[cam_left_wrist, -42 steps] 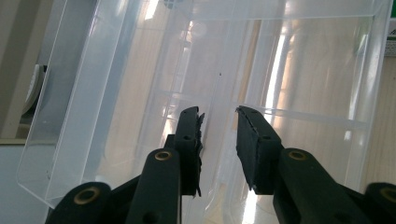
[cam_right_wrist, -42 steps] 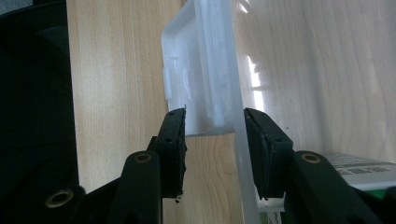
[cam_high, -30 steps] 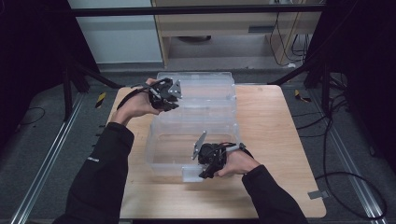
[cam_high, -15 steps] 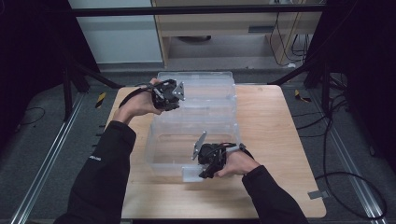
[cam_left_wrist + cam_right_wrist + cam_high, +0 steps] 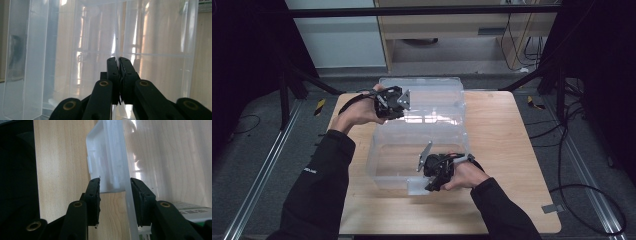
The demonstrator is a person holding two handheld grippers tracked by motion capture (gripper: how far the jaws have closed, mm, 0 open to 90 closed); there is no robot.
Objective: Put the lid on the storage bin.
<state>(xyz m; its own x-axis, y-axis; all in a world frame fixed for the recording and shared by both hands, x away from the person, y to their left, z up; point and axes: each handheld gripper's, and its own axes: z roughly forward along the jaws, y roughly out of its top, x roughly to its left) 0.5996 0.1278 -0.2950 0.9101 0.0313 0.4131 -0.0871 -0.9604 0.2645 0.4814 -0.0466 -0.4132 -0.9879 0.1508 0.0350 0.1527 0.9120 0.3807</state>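
A large clear plastic storage box (image 5: 432, 125) lies on the wooden table (image 5: 507, 135). At the box's far left rim, my left gripper (image 5: 408, 106) has just been closing its jaws. They now stand shut on a thin clear wall edge (image 5: 116, 37) of the box, my left gripper (image 5: 117, 60) pinching it between its tips. At the near side my right gripper (image 5: 428, 185) holds the box's rim. In the right gripper view a cloudy white latch (image 5: 107, 162) and the rim wall sit between the pads, with my right gripper (image 5: 115, 192) shut on them.
Bare wood runs along the table's right side and near edge (image 5: 452, 215). Black frame posts (image 5: 557, 75) and cables (image 5: 582, 150) stand on the grey floor around the table. A pale cabinet (image 5: 342, 35) is behind it.
My left gripper has edged slightly to the right, onto the box's rim. The right gripper and the box have stayed where they were.
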